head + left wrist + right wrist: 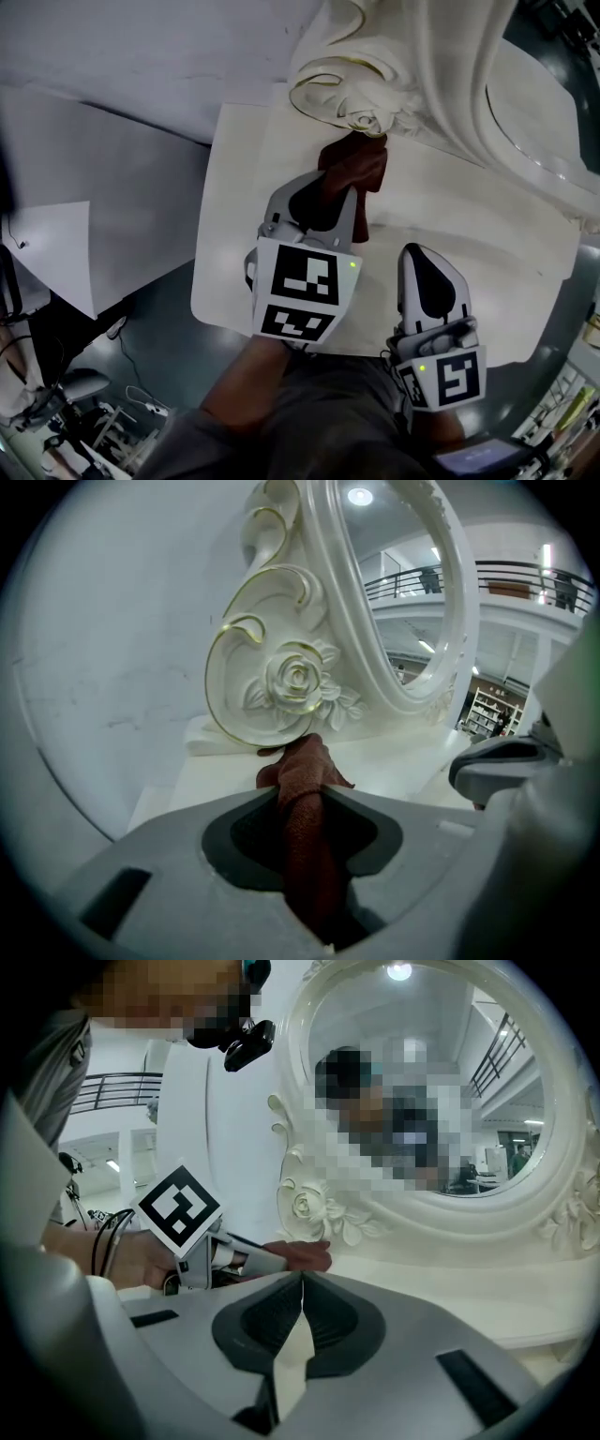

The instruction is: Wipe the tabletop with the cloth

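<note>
1. Worktop [469, 234]: white, with a rounded near-left corner. An ornate white mirror frame [450, 84] stands along its far side.
2. Frame detail: a carved rose [298, 679] sits at the foot of a gold-edged scroll, low on the frame's left end.
3. Cloth [356, 164]: dark reddish-brown and bunched into a narrow roll. It lies on the worktop directly in front of the carved rose. Its far end is at the base of the scroll, touching it or very nearly so; the views do not settle which.
4. Left claw [330, 192]: clenched on the cloth. The left gripper view shows the roll running lengthwise between both pads, with its free end sticking out past the tips towards the rose. The claw points down at an angle towards the mirror.
5. Right claw [302, 1279]: jaws closed tip to tip with nothing between them. Only a pale sliver of worktop shows through the gap lower down.
6. Position of right claw: in the head view it is over bare worktop, to the right of the left claw and nearer the person, clear of the cloth.
7. Cross-check: the right gripper view shows the left claw's marker cube [178, 1208] at the left, with the cloth end poking out beyond it under the rose.
8. Each claw is carried in one of the person's hands. A bare forearm [248, 389] runs back from the left one.
</note>
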Demonstrator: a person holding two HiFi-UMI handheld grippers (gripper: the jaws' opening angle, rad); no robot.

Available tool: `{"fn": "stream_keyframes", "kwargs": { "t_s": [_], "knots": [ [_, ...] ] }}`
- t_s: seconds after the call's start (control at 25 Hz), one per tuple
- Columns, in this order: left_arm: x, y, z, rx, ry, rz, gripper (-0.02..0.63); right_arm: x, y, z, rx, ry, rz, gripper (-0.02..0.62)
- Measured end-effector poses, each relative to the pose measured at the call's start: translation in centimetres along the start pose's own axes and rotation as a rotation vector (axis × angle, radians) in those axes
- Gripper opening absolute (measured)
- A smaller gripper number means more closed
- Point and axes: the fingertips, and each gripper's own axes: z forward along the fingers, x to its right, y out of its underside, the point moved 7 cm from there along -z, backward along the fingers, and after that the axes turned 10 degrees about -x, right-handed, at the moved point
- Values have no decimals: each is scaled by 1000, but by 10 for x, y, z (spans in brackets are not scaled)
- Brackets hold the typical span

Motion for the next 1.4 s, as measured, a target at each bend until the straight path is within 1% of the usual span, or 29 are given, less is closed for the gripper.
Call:
{"fn": "stream_keyframes", "kwargs": {
  "t_s": [0.44,0.56,0.64,0.72,0.84,1.04,1.24,1.4],
  "knots": [
    [-56,23,-31,27,-41,-54,118,-55,-12,32,-22,-63,-56,14],
    [-72,29,-39,41,-61,-82,118,-68,-15,41,-26,-83,-73,14],
    [-86,36,-45,44,-85,-118,118,-77,-17,47,-30,-97,-85,14],
    [-104,47,-53,38,-125,-162,120,-87,-19,52,-36,-115,-100,15],
    [-135,67,-74,32,-218,-204,120,-105,-23,60,-42,-147,-129,14],
    [-174,81,-123,71,-377,-255,120,-131,-32,68,-19,-236,-189,14],
    [-180,84,-167,111,-473,-291,123,-151,-48,56,25,-304,-252,14],
    [-170,86,-186,102,-538,-287,123,-152,-61,42,62,-328,-271,14]
  ]
}}
